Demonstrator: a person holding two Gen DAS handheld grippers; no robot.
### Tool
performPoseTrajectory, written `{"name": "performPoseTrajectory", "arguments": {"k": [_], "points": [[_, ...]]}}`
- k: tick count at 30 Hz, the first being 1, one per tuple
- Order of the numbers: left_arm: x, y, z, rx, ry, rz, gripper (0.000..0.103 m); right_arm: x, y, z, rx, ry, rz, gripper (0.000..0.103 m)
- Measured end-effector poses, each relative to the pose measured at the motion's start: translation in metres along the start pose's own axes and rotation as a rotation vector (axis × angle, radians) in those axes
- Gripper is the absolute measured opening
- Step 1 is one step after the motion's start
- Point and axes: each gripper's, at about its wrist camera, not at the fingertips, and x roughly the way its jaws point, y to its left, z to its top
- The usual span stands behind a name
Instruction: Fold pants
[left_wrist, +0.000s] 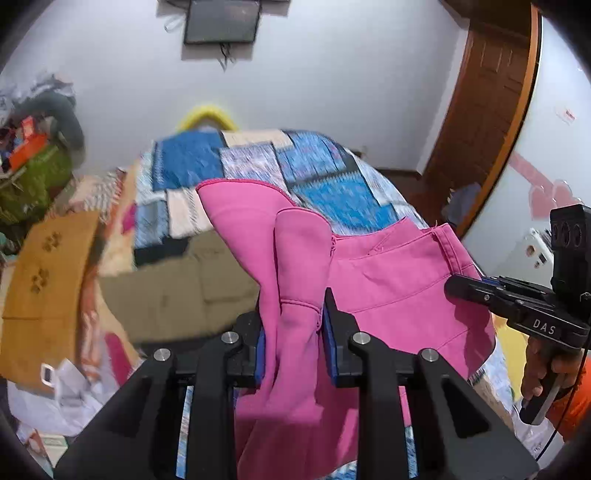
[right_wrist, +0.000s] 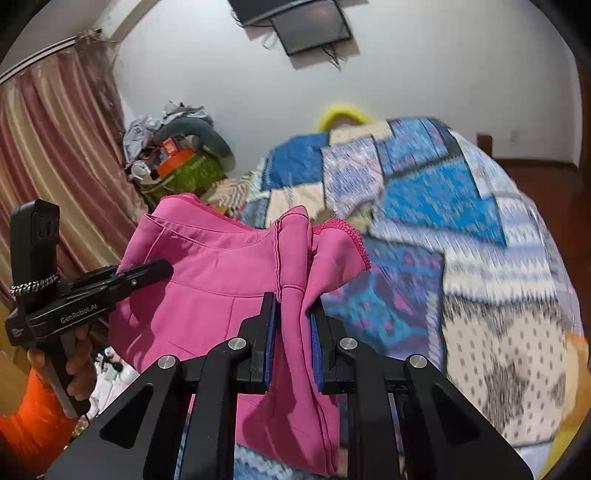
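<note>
Pink pants (left_wrist: 388, 280) lifted clear above patchwork bedspread (left_wrist: 325, 173), cloth spread between both grippers. Left gripper (left_wrist: 293, 321) clamped on a bunched fold of the pants; right gripper (right_wrist: 293, 314) likewise pinched tight on another gathered edge. Olive garment (left_wrist: 184, 288) lying on bed beyond, wall-mounted screen (left_wrist: 221, 20) overhead.

Even bright light, soft shadows; bedspread (right_wrist: 424, 206) motion-blurred, fisheye edges warped w/ dark, maybe vignetted, corners.
</note>
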Motion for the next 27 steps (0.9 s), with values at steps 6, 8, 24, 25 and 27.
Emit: {"name": "performPoseTrajectory", "arguments": {"k": [6, 8, 24, 25, 27], "points": [[-0.005, 0.031, 0.026, -0.027, -0.059, 0.043, 0.025, 0.025, 0.022, 0.034, -0.056, -0.031, 0.012, 0.015], [-0.002, 0.043, 0.033, -0.037, -0.071, 0.055, 0.025, 0.037, 0.026, 0.044, -0.073, -0.032, 0.011, 0.015], [0.112, 0.139, 0.048, -0.138, 0.044, 0.148, 0.025, 0.165, 0.032, 0.076, -0.146, 0.090, -0.014, 0.015], [0.123, 0.145, 0.046, -0.146, 0.061, 0.151, 0.025, 0.175, 0.031, 0.076, -0.150, 0.103, -0.017, 0.015], [0.142, 0.156, 0.042, -0.161, 0.088, 0.157, 0.025, 0.192, 0.027, 0.076, -0.158, 0.127, -0.022, 0.015]]}}
